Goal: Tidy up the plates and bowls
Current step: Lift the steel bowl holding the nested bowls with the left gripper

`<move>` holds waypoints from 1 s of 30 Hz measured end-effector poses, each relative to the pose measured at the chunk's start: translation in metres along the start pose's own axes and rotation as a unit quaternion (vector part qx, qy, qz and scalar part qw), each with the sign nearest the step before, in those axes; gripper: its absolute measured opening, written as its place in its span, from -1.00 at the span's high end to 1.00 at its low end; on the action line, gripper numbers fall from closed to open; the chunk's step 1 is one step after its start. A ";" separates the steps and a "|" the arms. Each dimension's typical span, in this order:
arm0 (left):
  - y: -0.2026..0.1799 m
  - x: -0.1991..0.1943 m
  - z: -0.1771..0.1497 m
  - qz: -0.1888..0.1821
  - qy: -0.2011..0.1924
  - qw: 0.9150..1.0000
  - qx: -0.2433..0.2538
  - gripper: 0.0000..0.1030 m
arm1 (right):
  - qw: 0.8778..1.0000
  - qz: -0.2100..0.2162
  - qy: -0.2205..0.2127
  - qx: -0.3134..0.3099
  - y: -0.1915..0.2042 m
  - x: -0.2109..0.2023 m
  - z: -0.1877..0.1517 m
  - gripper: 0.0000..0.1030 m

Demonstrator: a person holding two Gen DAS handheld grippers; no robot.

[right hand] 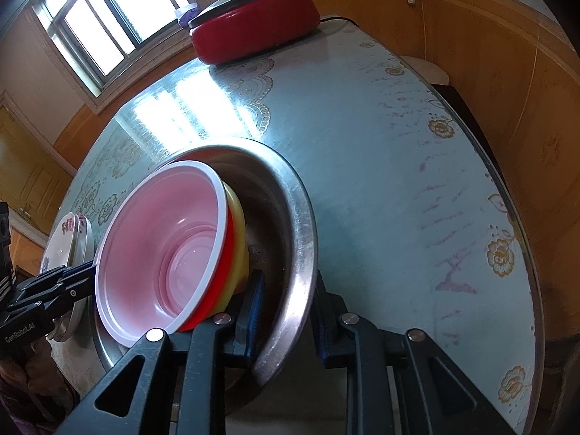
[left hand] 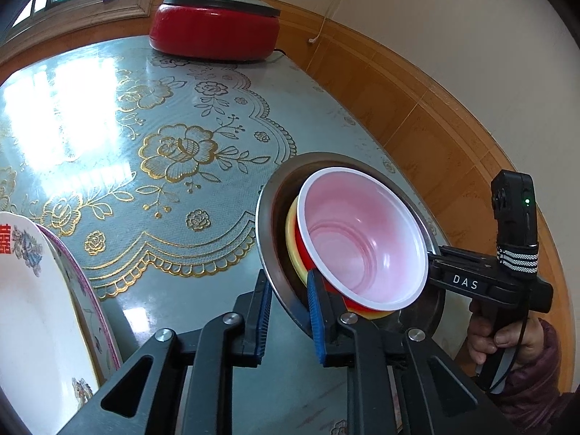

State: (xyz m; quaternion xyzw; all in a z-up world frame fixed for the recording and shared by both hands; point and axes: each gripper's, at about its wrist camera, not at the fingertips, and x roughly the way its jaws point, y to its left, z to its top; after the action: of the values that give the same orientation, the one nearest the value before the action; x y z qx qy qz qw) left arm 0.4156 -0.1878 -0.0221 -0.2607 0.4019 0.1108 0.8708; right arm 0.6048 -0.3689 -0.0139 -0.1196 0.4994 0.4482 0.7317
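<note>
A steel basin (left hand: pixel 270 250) (right hand: pixel 301 239) holds a yellow bowl (left hand: pixel 291 243) (right hand: pixel 239 239) with a red bowl with a pink inside (left hand: pixel 362 232) (right hand: pixel 159 246) nested in it. My left gripper (left hand: pixel 288 311) straddles the basin's near rim, one pad inside and one outside, with a gap showing. My right gripper (right hand: pixel 286 308) straddles the opposite rim the same way. The right gripper also shows in the left wrist view (left hand: pixel 431 272). White flowered plates (left hand: pixel 40 311) (right hand: pixel 69 239) are stacked to the left of the basin.
A red electric pot with a grey lid (left hand: pixel 215 25) (right hand: pixel 253 25) stands at the table's far end by the window. The blue flowered tablecloth (left hand: pixel 174 152) (right hand: pixel 398 166) covers the table. A wood-panelled wall (left hand: pixel 435 116) runs along the right edge.
</note>
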 end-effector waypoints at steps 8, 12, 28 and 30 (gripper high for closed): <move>-0.011 -0.004 -0.007 0.003 -0.011 1.000 0.012 0.62 | 1.000 -0.002 -0.005 -0.002 0.006 0.002 -0.002 0.84; -0.011 -0.004 -0.008 0.004 -0.010 1.000 0.009 0.62 | 1.000 -0.010 -0.011 -0.015 0.009 0.002 -0.004 0.84; -0.015 -0.017 -0.016 0.034 -0.029 0.999 0.015 0.61 | 0.999 -0.002 -0.022 -0.026 0.016 -0.007 -0.005 0.83; -0.016 -0.020 -0.016 0.039 -0.035 0.998 0.016 0.61 | 0.999 0.002 -0.022 -0.029 0.017 -0.007 -0.005 0.83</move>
State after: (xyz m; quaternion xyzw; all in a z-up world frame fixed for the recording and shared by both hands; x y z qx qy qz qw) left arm 0.3987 -0.2100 -0.0099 -0.2267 0.3830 0.1472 0.8833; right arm 0.5877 -0.3657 -0.0053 -0.1302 0.4699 0.4665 0.7380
